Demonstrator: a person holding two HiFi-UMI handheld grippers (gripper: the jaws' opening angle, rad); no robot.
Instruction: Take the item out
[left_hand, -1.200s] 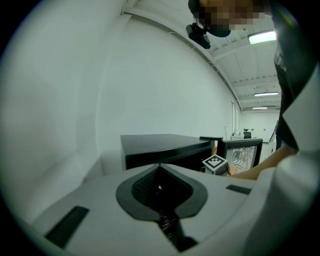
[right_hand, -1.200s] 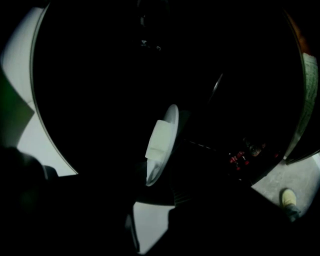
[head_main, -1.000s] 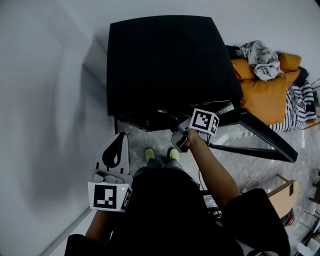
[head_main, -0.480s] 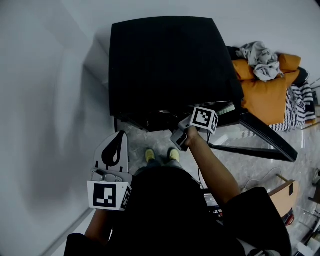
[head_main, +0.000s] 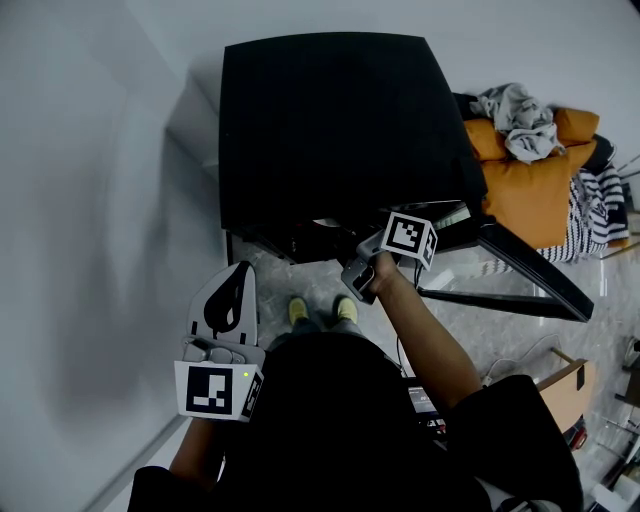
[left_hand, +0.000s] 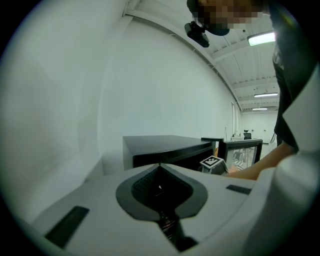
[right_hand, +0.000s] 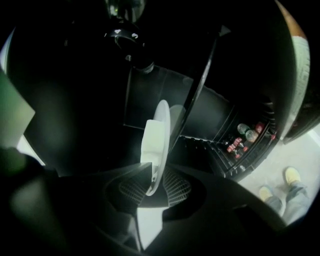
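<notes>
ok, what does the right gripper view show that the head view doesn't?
Right gripper view only: a white plate standing on edge in the dark interior, between the jaws of the right gripper, which are closing but do not seem to press it yet; drink bottles in a rack lower down.
Head view only: the black cabinet from above, the left gripper beside the person's body, an orange cushion with clothes piled on it.
Both: the person's yellow shoes on the floor.

bare floor (head_main: 275, 280) before black cabinet (head_main: 330, 120), open door (head_main: 530, 265) barring the right side, white wall (head_main: 90, 200) close on left
</notes>
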